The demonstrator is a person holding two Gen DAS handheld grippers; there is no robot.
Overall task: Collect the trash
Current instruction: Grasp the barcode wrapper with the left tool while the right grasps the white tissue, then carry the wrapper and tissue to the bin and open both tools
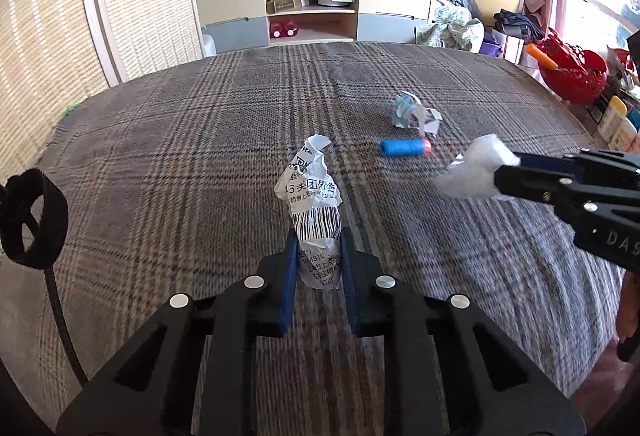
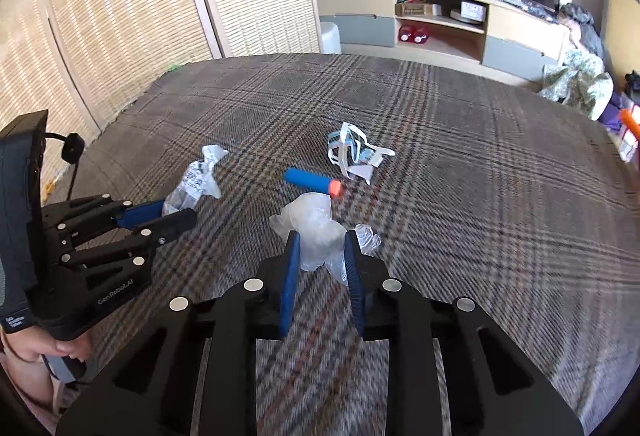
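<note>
Open plaid cloth point(image 2: 460, 163) all around; only a foam dart point(image 2: 312, 184) and torn wrapper point(image 2: 356, 151) lie ahead, near each other mid-cloth.

The crumpled receipt point(image 1: 316, 211) bears a barcode and Chinese print, "美团外卖". The right gripper point(image 1: 505, 179) body reads "DAS"; the left gripper point(image 2: 180, 216) body reads "GenRobot.AI".

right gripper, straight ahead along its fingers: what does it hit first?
Beyond the clear plastic wrap held in the right gripper, probably the blue foam dart just ahead; it may instead meet the plaid cloth first.
</note>
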